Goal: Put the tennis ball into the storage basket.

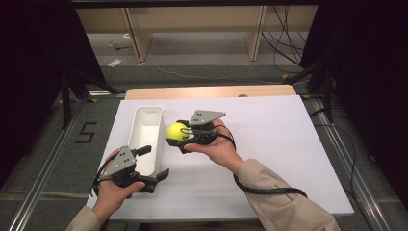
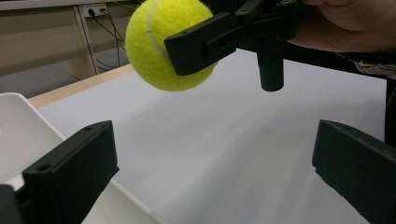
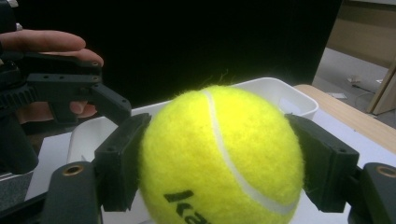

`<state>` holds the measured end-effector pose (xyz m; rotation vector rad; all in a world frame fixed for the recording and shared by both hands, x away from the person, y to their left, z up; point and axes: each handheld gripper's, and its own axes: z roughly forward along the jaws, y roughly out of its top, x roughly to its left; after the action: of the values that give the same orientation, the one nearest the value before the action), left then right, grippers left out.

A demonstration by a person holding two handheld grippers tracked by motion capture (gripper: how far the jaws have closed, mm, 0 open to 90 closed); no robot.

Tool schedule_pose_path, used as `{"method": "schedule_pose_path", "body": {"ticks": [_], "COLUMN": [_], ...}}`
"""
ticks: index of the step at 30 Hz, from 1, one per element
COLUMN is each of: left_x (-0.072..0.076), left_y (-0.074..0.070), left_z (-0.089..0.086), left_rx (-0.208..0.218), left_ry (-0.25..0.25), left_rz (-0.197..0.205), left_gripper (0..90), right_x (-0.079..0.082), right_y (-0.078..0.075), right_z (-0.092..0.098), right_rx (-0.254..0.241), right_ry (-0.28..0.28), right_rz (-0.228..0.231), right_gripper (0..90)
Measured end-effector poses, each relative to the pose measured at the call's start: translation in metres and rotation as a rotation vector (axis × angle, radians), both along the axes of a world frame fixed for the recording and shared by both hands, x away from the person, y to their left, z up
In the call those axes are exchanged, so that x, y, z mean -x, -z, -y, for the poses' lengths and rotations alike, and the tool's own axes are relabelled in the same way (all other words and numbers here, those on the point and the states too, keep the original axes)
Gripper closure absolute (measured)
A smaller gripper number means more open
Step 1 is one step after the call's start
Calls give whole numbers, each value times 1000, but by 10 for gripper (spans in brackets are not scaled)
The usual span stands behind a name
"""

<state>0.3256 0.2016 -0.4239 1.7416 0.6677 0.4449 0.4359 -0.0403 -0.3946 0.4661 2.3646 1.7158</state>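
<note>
white bin [image 1: 144, 131] beside ball [image 1: 176, 131] (clamped), left claw [image 1: 153, 164] near

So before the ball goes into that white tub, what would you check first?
1. Tennis ball clamped on both sides by the right tongs: ok.
2. Ball lifted off the white sheet: ok.
3. White tub has room inside: ok, as far as it shows.
4. Left tongs around the tub's near end, jaws open: ok.
5. Ball directly over the tub: not ok, it hangs beside the rim.
6. Tub held steady: cannot tell.
</note>
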Motion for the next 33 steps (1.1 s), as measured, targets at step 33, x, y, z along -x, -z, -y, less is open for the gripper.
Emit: {"method": "schedule_pose_path", "body": {"ticks": [33], "left_x": [1], "left_y": [0], "left_z": [1], "left_rx": [6], "left_ry": [8], "left_rz": [-7], "left_gripper": [0], "right_x": [-4], "right_y": [-4], "right_z": [-13], "right_rx": [-17], "right_ry": [-7], "right_rz": [2], "right_gripper": [266]}}
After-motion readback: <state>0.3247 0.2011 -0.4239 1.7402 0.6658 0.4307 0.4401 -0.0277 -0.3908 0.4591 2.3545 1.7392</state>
